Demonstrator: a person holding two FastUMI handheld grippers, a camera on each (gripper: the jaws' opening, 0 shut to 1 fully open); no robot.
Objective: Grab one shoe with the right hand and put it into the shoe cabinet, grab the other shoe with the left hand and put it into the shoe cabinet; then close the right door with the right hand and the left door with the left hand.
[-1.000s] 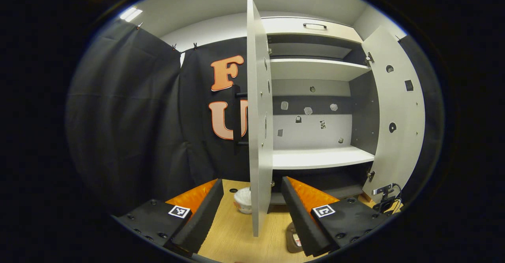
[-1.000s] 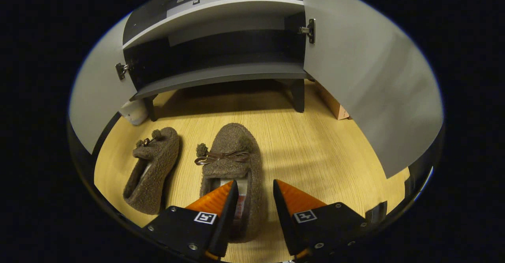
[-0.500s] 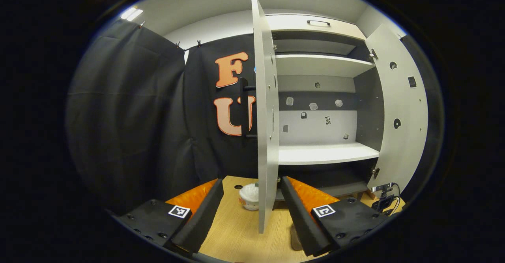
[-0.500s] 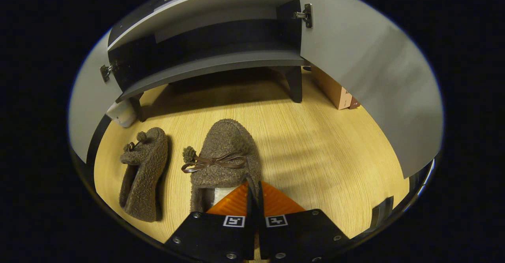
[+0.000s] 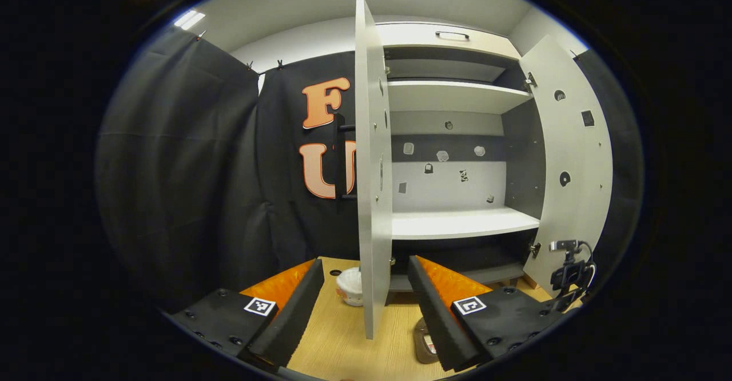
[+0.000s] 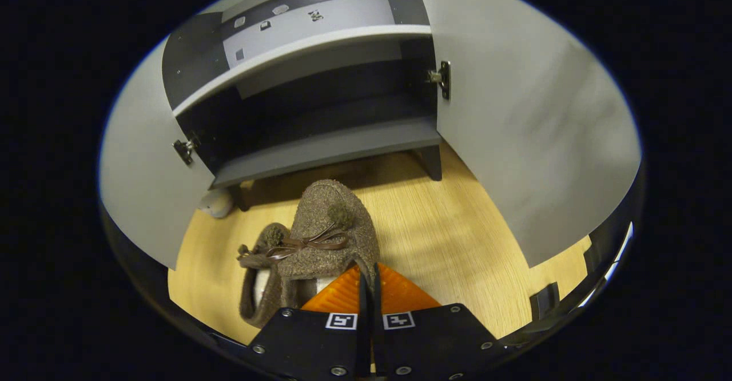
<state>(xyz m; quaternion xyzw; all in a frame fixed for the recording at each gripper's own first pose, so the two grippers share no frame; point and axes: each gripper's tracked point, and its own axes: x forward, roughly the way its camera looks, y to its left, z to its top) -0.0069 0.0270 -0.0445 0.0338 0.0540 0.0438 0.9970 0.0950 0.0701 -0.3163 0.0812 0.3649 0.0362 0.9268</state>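
The right gripper (image 6: 368,275) is pinched tight on the rim of a brown fuzzy shoe (image 6: 334,229), holding it above the wooden floor (image 6: 457,243) in front of the shoe cabinet (image 6: 326,146). The other shoe (image 6: 257,286) lies on the floor just beneath and to the left. The left gripper (image 5: 366,272) is wide apart and holds nothing, facing the edge of the left door (image 5: 369,169); the right door (image 5: 572,158) also stands open.

Right gripper (image 6: 366,275) is clamped tight, both fingers pinching the side wall of the shoe (image 6: 331,229) it holds out in front. Left gripper (image 5: 366,289) just hangs there level, fingers spread wide apart.
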